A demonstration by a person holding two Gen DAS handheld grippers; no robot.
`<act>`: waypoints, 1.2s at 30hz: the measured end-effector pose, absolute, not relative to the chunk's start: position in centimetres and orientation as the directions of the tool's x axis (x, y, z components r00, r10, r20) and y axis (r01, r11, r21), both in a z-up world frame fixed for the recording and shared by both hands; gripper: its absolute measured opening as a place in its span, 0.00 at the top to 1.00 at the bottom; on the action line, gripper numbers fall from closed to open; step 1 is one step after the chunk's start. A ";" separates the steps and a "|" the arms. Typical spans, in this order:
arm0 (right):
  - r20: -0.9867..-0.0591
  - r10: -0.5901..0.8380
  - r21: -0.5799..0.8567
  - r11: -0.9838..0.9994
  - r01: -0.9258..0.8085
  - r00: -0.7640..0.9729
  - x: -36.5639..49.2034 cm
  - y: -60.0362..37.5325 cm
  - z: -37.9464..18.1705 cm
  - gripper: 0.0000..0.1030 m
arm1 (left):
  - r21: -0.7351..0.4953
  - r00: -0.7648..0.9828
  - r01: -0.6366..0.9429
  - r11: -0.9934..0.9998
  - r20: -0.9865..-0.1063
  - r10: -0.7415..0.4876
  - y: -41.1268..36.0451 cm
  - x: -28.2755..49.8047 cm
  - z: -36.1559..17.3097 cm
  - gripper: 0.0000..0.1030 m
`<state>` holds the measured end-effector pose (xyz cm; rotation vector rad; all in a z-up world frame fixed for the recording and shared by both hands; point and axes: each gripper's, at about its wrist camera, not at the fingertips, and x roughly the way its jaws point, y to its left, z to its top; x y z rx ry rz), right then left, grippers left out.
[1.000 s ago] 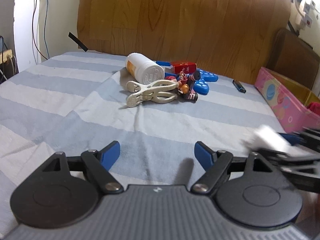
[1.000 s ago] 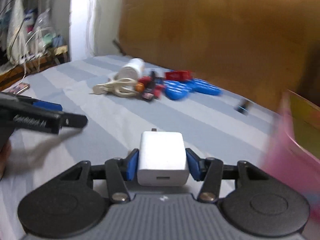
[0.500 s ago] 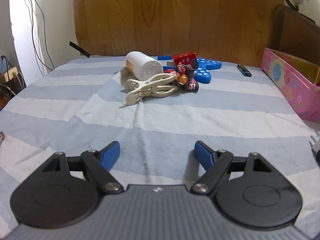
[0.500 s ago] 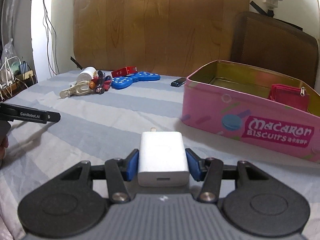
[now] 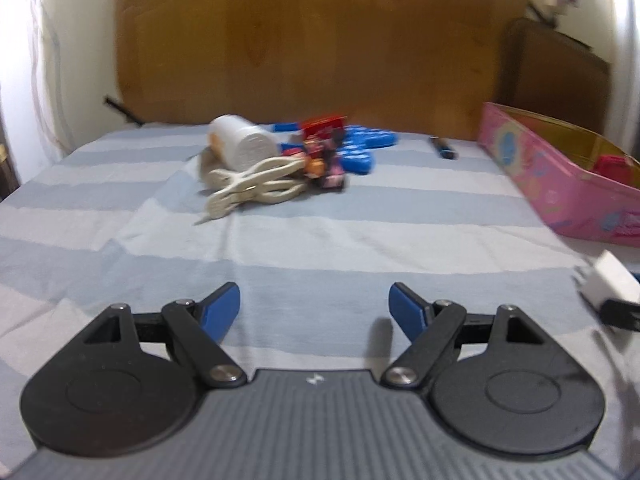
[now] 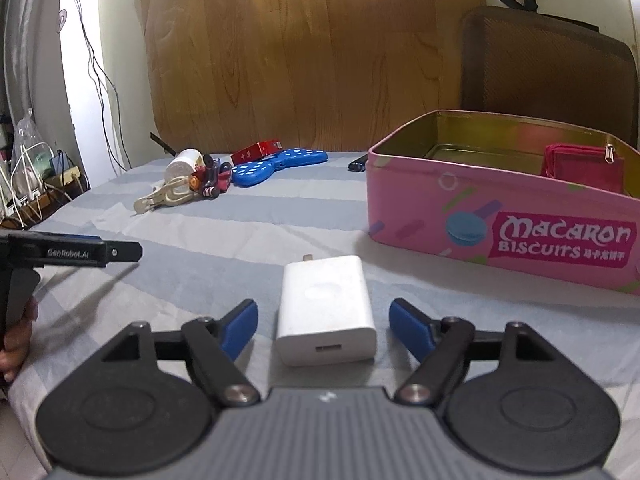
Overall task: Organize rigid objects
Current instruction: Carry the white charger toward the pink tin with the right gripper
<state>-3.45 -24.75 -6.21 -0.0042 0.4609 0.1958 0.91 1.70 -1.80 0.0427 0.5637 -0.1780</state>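
Observation:
A white charger block [image 6: 326, 306] lies on the striped sheet between the open fingers of my right gripper [image 6: 324, 326], touching neither; it also shows in the left wrist view [image 5: 608, 286]. The pink Macaron tin [image 6: 500, 220] stands open to the right, with a red pouch [image 6: 582, 166] inside. My left gripper [image 5: 315, 310] is open and empty, low over the sheet. Far ahead a pile holds a white bottle [image 5: 244, 146], a cream clip [image 5: 256, 192], a small toy figure [image 5: 324, 166], a red box [image 5: 322, 124] and a blue spotted piece [image 5: 360, 148].
A small black and blue object [image 5: 443, 148] lies on the sheet left of the tin [image 5: 560, 188]. A wooden headboard [image 6: 340, 52] closes the far side. A brown chair back [image 6: 548, 76] stands behind the tin. Cables and clutter [image 6: 36, 184] sit off the left edge.
My right gripper has opened and let go of the charger block, which now lies on the sheet. The left gripper stays open and has shifted slightly.

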 end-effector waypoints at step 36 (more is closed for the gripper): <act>-0.441 0.200 0.078 0.980 -0.184 0.875 -3.5 -25.0 -6.2 0.23 | -0.003 0.765 0.332 0.943 -0.585 -0.271 0.1 1.3 -2.3 0.08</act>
